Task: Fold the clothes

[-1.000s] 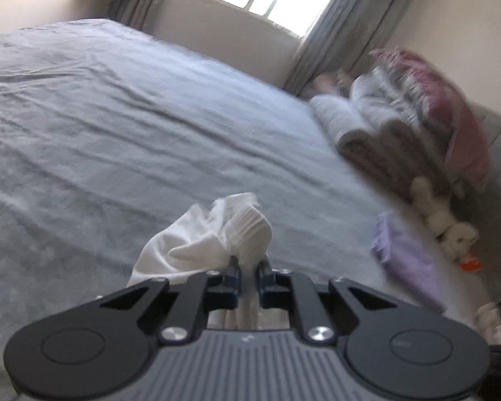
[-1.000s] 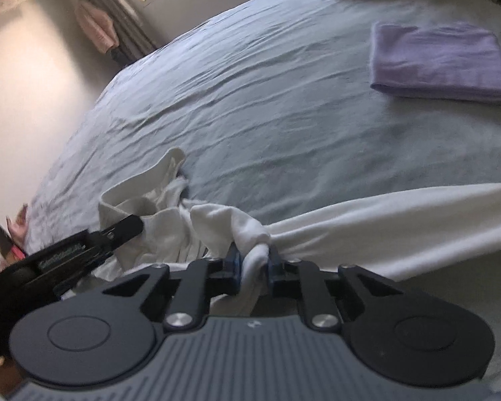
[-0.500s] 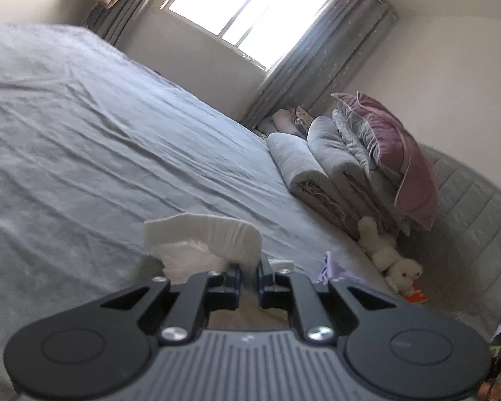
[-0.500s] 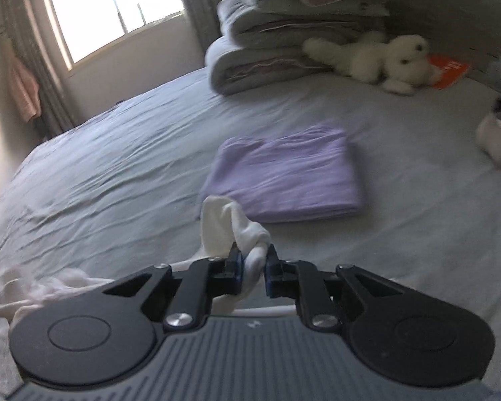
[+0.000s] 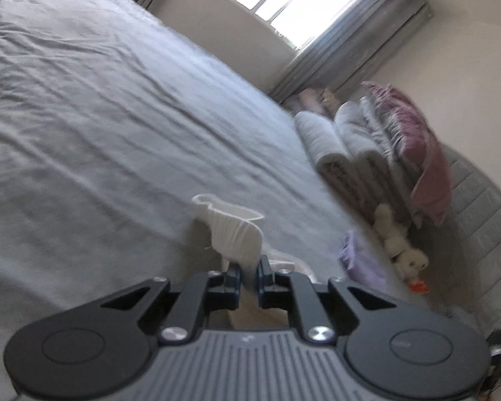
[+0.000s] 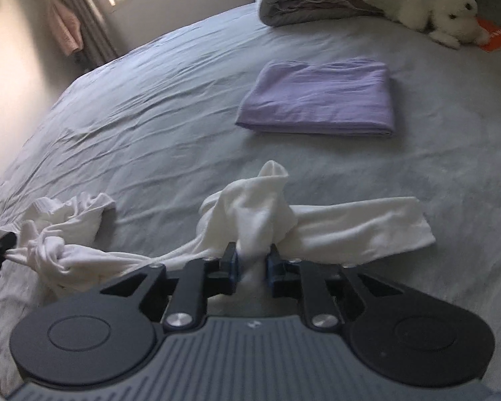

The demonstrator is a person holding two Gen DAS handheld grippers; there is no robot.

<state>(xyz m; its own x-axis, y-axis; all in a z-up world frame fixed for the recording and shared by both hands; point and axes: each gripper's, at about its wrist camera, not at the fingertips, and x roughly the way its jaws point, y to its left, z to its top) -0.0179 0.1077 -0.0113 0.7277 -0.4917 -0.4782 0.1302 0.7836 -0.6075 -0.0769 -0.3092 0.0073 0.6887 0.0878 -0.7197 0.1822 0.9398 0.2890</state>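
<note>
A white garment (image 6: 344, 230) is stretched between my two grippers above a grey bed (image 6: 170, 127). My right gripper (image 6: 253, 262) is shut on a bunched fold of it; a sleeve trails to the right and twisted cloth runs left to a crumpled end (image 6: 60, 234) by the left gripper's black tip (image 6: 3, 242). In the left wrist view my left gripper (image 5: 248, 275) is shut on a ribbed white edge of the garment (image 5: 237, 230), which sticks up between the fingers.
A folded purple cloth (image 6: 320, 97) lies on the bed ahead. Rolled grey bedding (image 6: 310, 3), a white plush toy (image 6: 431, 10) and an orange booklet (image 6: 496, 35) sit at the head. A pink pillow (image 5: 424, 147) tops the bedding. Window and curtains (image 5: 337, 30) behind.
Both grippers kept their hold and lifted the garment off the bed, swinging toward the head, then tilting down. The cloth now hangs pulled out between them.
</note>
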